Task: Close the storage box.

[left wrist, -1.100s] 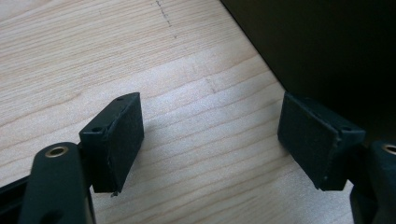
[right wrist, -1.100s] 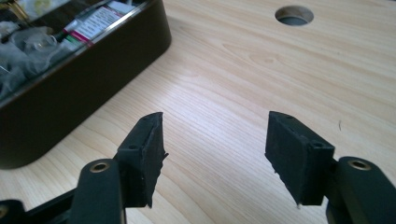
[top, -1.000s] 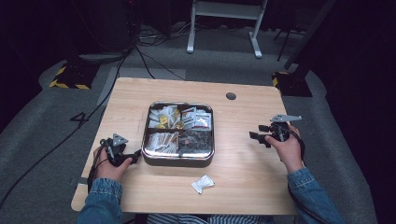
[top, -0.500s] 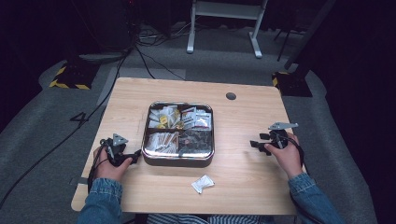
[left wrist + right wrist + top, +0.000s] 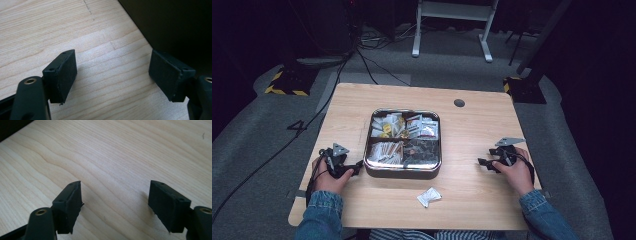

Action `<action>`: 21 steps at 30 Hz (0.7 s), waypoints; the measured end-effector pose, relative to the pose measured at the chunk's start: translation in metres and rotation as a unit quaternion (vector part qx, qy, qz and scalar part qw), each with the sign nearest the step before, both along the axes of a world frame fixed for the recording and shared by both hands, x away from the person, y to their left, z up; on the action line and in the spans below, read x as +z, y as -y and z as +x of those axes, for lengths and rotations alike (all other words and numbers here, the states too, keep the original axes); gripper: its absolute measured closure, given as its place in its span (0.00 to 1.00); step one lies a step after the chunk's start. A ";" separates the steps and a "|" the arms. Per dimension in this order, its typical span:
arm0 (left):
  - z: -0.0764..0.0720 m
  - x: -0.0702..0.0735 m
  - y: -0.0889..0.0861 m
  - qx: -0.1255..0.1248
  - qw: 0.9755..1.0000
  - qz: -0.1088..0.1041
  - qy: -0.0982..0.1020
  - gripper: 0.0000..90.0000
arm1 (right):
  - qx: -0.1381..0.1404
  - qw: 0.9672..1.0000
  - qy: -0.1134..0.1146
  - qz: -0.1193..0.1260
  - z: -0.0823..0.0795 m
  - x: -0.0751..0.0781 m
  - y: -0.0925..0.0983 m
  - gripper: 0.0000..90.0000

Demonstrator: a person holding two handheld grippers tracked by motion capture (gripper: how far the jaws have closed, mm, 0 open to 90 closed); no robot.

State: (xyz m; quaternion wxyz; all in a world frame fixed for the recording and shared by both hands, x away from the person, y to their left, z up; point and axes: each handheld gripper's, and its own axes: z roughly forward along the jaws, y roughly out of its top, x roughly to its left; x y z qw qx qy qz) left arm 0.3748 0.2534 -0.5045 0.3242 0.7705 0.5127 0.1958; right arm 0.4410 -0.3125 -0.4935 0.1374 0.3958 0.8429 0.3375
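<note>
Right gripper (image 5: 483,162): we see its two jaws standing wide apart with nothing but bare wood between them; they have just been opening.
Right pads (image 5: 70,205): two, both low over the table (image 5: 482,130).
Left gripper (image 5: 358,166): we see its two jaws spread as well, gripping nothing, their tips just beside the tray's left wall.
Left pads (image 5: 62,75): two, over bare wood, with the tray's dark side close behind the right one.
Tray (image 5: 403,170): one, metal and square, mid-table between our two grippers, split into compartments of packets we cannot count.
Loose sachet (image 5: 429,196): one, white, on the wood in front of the tray, apart from both grippers.
Hands: two, in denim sleeves.
</note>
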 end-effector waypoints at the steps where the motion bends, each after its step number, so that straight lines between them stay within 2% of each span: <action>1: 0.000 0.000 0.000 0.000 1.000 0.000 0.000 0.26 | 0.003 1.000 0.003 -0.002 0.000 -0.001 -0.001 0.28; 5: 0.000 0.000 0.000 0.000 1.000 0.000 0.000 0.26 | 0.010 1.000 0.014 -0.014 0.000 -0.003 -0.003 0.19; 12: 0.000 0.000 0.000 0.000 1.000 0.000 0.000 0.26 | -0.003 0.999 0.036 0.005 -0.001 -0.012 -0.007 0.06; 21: 0.000 0.000 0.000 0.000 1.000 0.000 0.000 0.26 | 0.004 0.999 0.033 0.002 0.000 -0.012 -0.007 0.04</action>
